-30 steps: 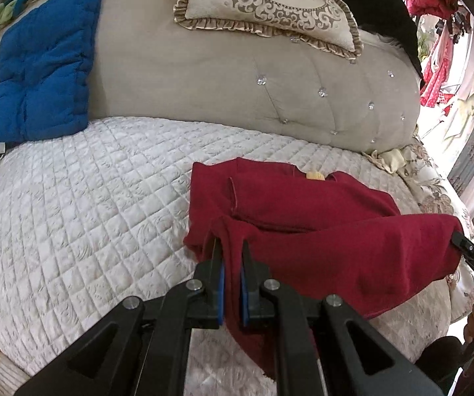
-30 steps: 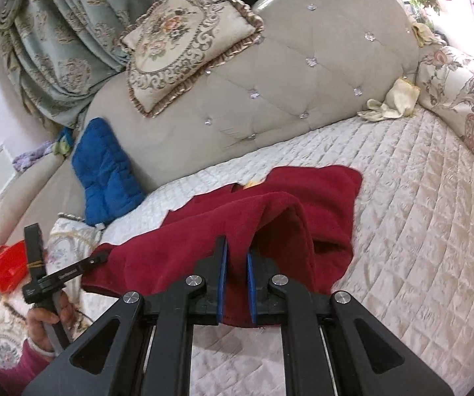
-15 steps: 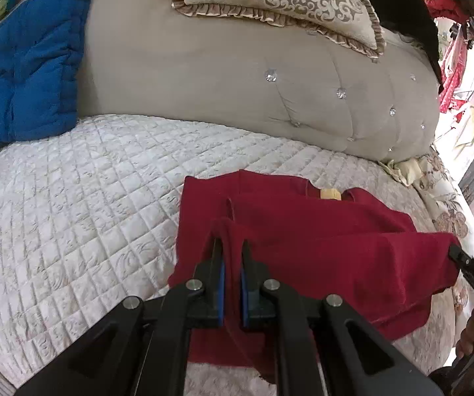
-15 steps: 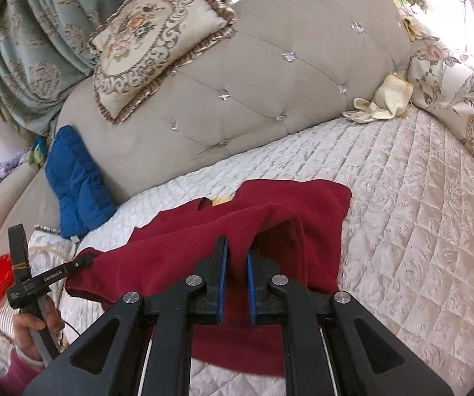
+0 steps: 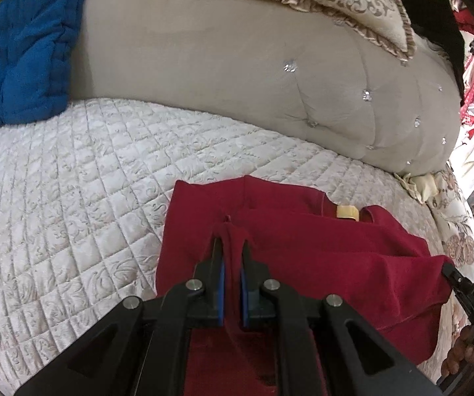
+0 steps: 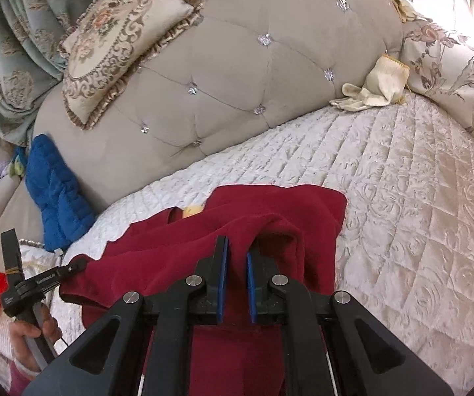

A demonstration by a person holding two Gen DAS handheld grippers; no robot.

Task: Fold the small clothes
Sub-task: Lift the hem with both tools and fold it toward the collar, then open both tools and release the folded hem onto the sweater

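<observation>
The dark red garment (image 5: 302, 247) lies on the quilted cream bedspread (image 5: 72, 198) near the tufted headboard (image 5: 237, 82), its near edge lifted. The left gripper (image 5: 232, 247) is clamped on one corner of that edge, and the right gripper (image 6: 237, 247) is pinched on the other. To fold it well, I'd say both corners should travel together, level and taut, towards the collar with its yellow label (image 5: 347, 213), then be laid down so the edges line up before either grip lets go.
</observation>
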